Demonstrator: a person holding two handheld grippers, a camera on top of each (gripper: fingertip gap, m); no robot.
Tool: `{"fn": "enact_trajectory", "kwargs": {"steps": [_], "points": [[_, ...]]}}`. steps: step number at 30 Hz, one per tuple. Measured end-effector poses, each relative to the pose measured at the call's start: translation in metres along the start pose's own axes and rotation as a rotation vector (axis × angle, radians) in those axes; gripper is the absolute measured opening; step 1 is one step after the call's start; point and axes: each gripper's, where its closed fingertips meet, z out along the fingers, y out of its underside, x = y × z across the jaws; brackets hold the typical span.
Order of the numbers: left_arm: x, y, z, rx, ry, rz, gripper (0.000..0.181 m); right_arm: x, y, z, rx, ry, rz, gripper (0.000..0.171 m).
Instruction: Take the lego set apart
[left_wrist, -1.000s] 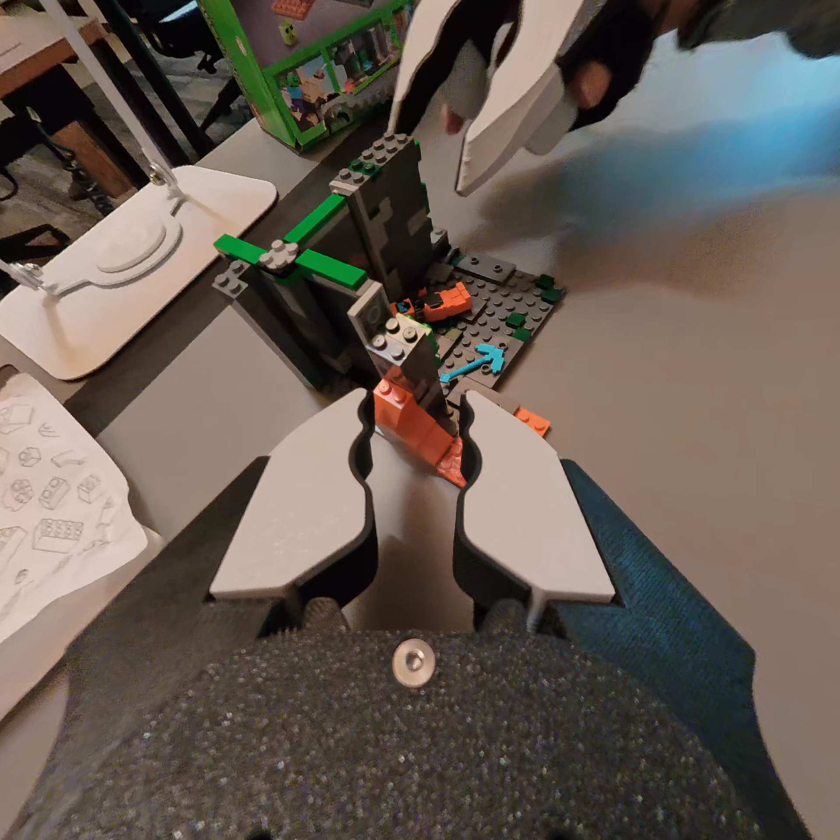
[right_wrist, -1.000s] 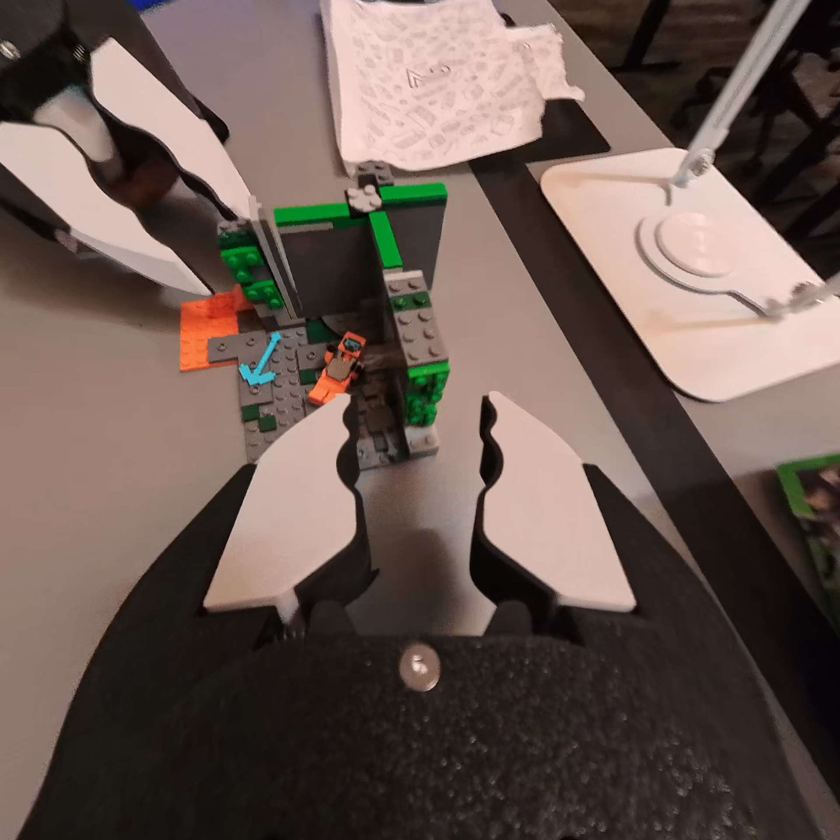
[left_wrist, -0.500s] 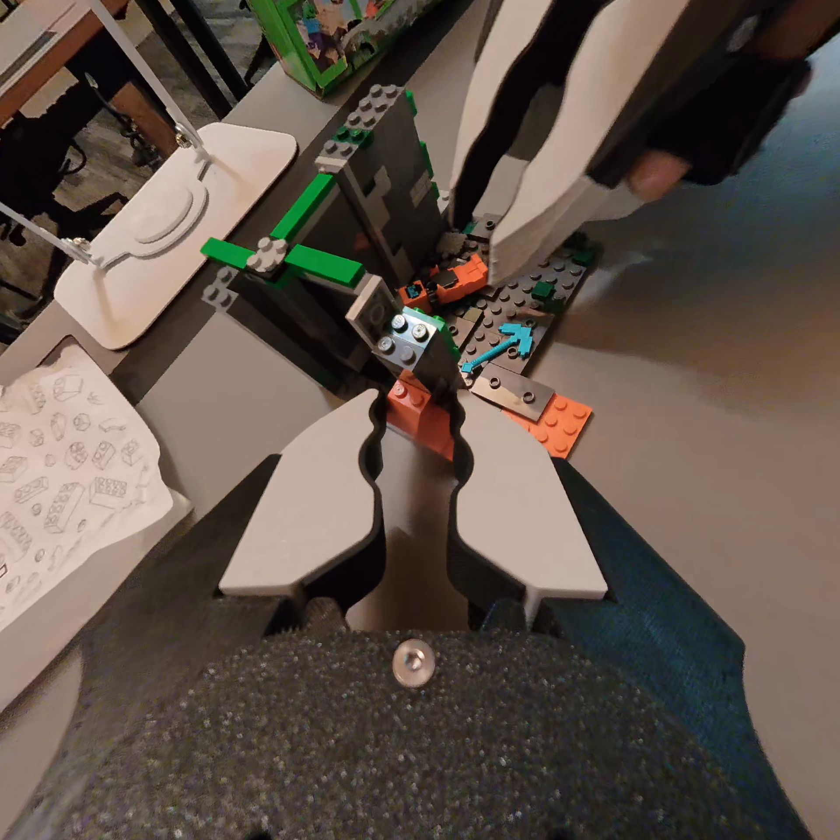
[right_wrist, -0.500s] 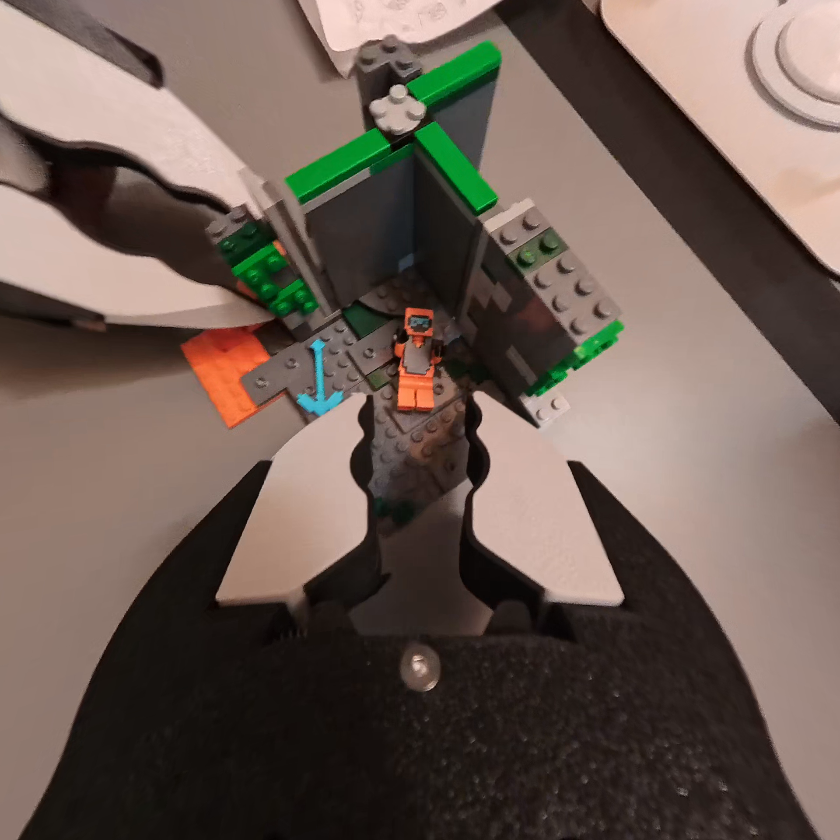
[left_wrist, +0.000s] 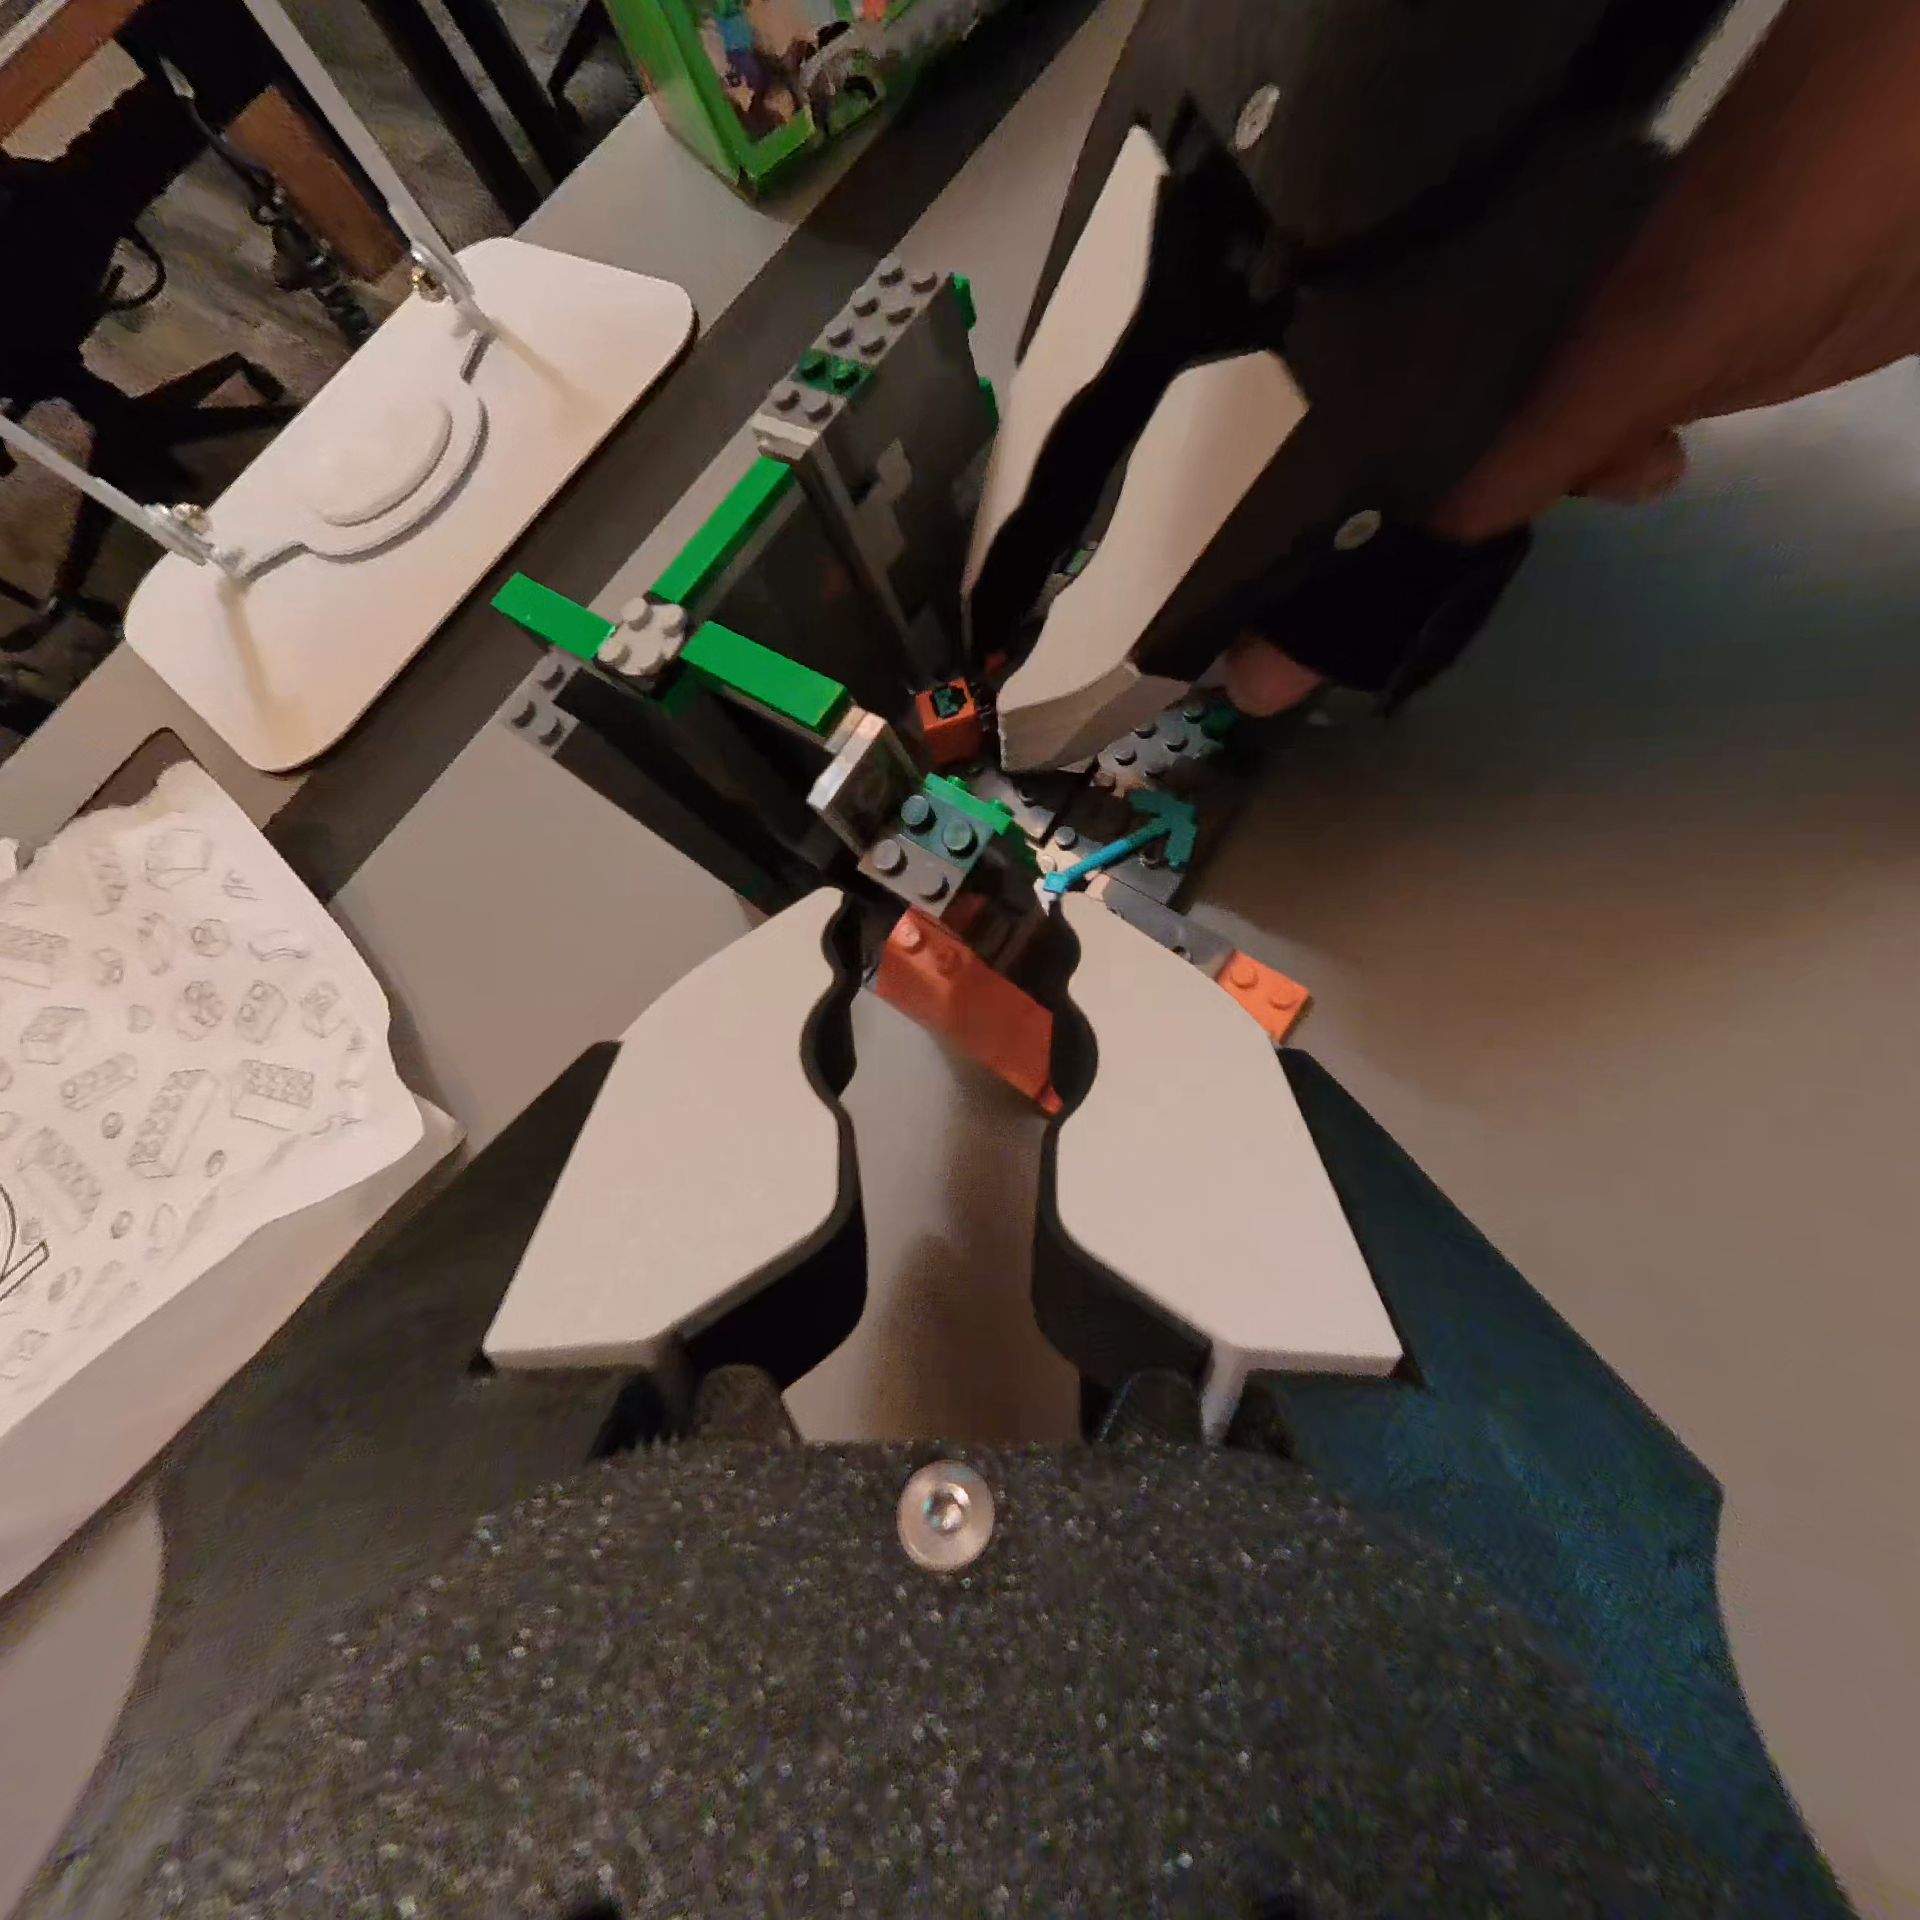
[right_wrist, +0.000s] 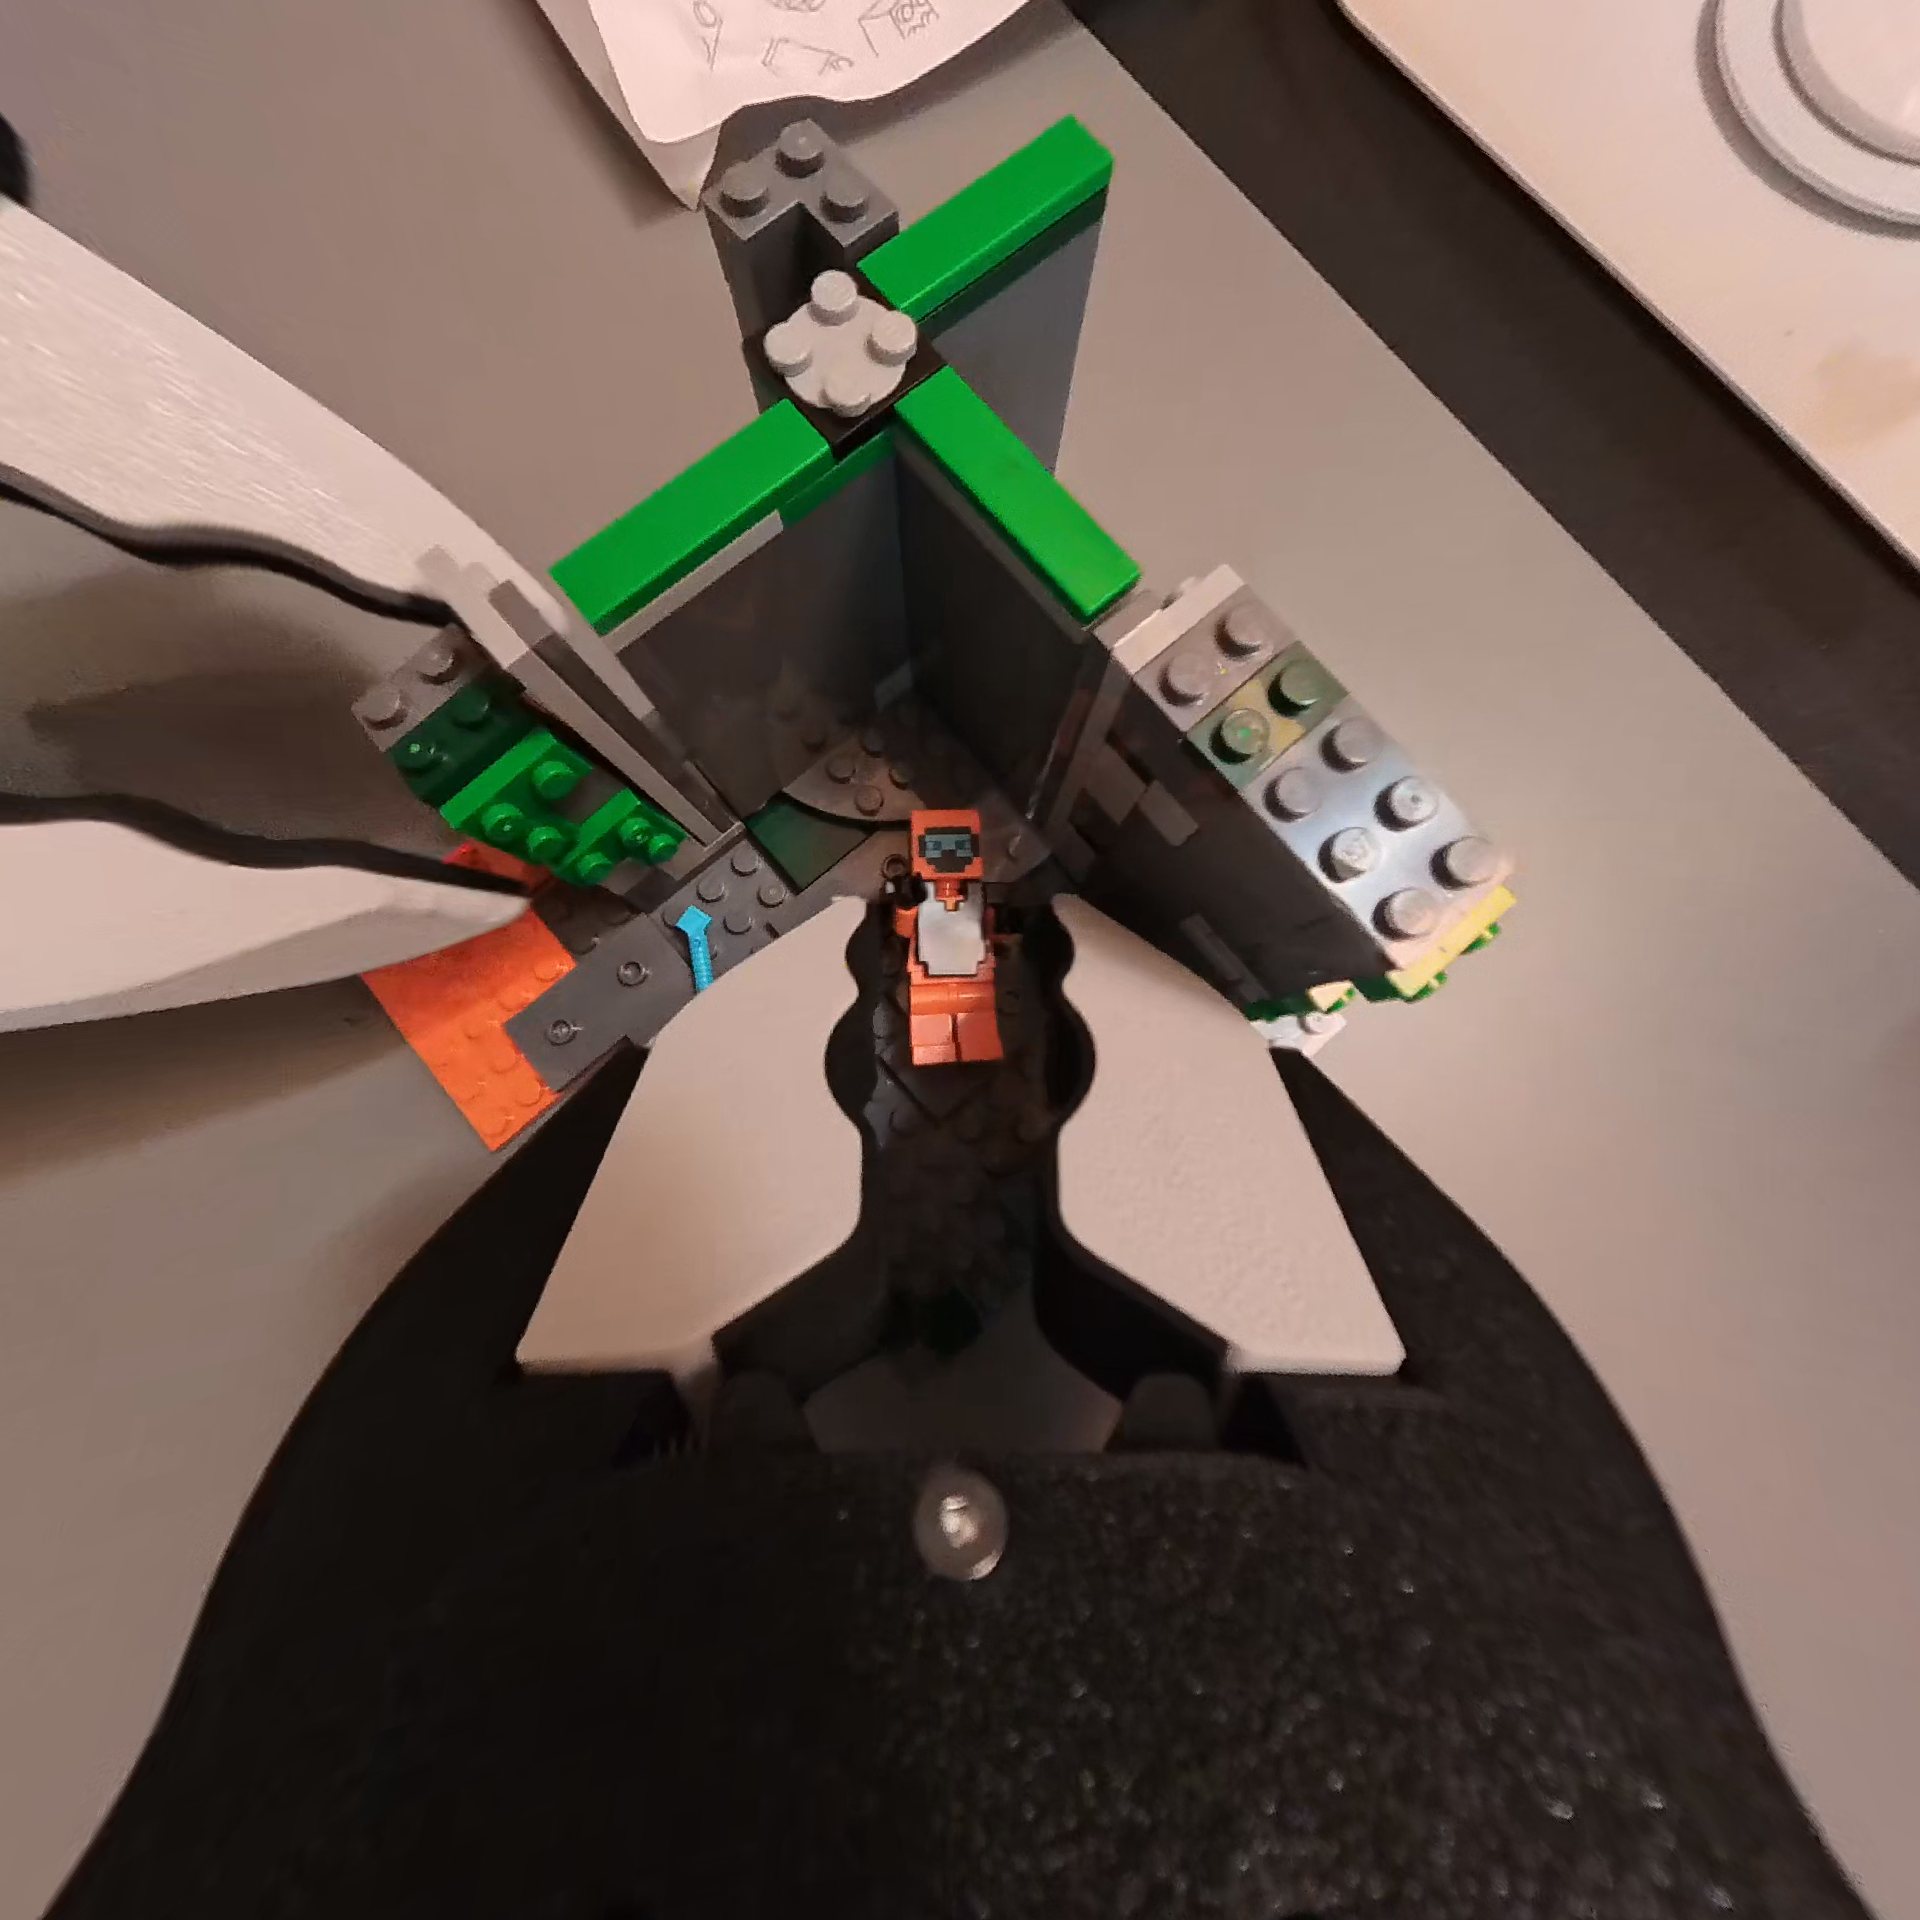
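The lego set (right_wrist: 831, 488) has dark grey walls with green tiles on top and stands on a grey table; it also shows in the left wrist view (left_wrist: 769, 665). An orange minifigure (right_wrist: 951, 966) stands on its dark baseplate, also seen from the left (left_wrist: 945, 717). My right gripper (right_wrist: 956, 920) is open, with a finger on each side of the figure and not touching it; from the left it (left_wrist: 1003, 675) reaches down into the set. My left gripper (left_wrist: 951, 914) is shut on the low orange and grey wall end (left_wrist: 966, 997); it shows in the right wrist view (right_wrist: 540, 758).
A blue pickaxe (right_wrist: 696, 945) lies on the baseplate beside an orange plate (right_wrist: 468, 1008). A white stand base (left_wrist: 395, 499), a printed paper sheet (left_wrist: 156, 1039) and a green box (left_wrist: 800, 94) sit around the set. A hand (left_wrist: 1714, 312) holds the right gripper. Some 7 cm of space lies between my two pairs of fingers.
My right gripper has come down and in toward the set, until its fingers bracket the minifigure. My left gripper has stayed on the wall end.
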Motion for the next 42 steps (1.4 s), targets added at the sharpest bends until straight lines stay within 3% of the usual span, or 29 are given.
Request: {"fn": "enact_trajectory", "kwargs": {"steps": [4,8,14,19,24,30,32,36,40,42], "points": [[-0.009,0.003,0.008,0.000,-0.035,-0.058,0.030,0.002,-0.004,-0.013,0.044,0.043,0.014,0.022],[-0.011,0.002,-0.006,0.035,-0.068,-0.017,0.033,0.009,-0.009,-0.053,0.178,0.065,0.062,0.022],[0.002,-0.035,-0.038,0.228,-0.097,-0.152,0.025,0.074,0.011,-0.106,0.341,0.254,0.218,0.022],[0.014,-0.059,-0.056,0.358,-0.099,-0.212,0.015,0.123,0.039,-0.100,0.260,0.338,0.313,0.022],[0.004,-0.044,-0.051,0.368,-0.144,-0.243,0.011,0.147,0.059,-0.074,0.079,0.371,0.314,0.022],[0.004,-0.027,-0.039,0.316,-0.115,-0.270,0.014,0.142,0.060,-0.059,0.024,0.372,0.351,0.023],[0.002,-0.024,-0.038,0.304,-0.126,-0.255,0.014,0.141,0.060,-0.057,0.031,0.376,0.364,0.033],[-0.005,-0.023,-0.042,0.318,-0.154,-0.260,0.014,0.134,0.045,-0.067,0.148,0.370,0.355,0.036],[-0.010,-0.022,-0.045,0.321,-0.172,-0.265,0.014,0.093,0.004,-0.087,0.346,0.237,0.203,0.036],[-0.013,-0.020,-0.045,0.316,-0.183,-0.268,0.013,0.060,-0.004,-0.087,0.341,0.135,0.134,0.035]]}}
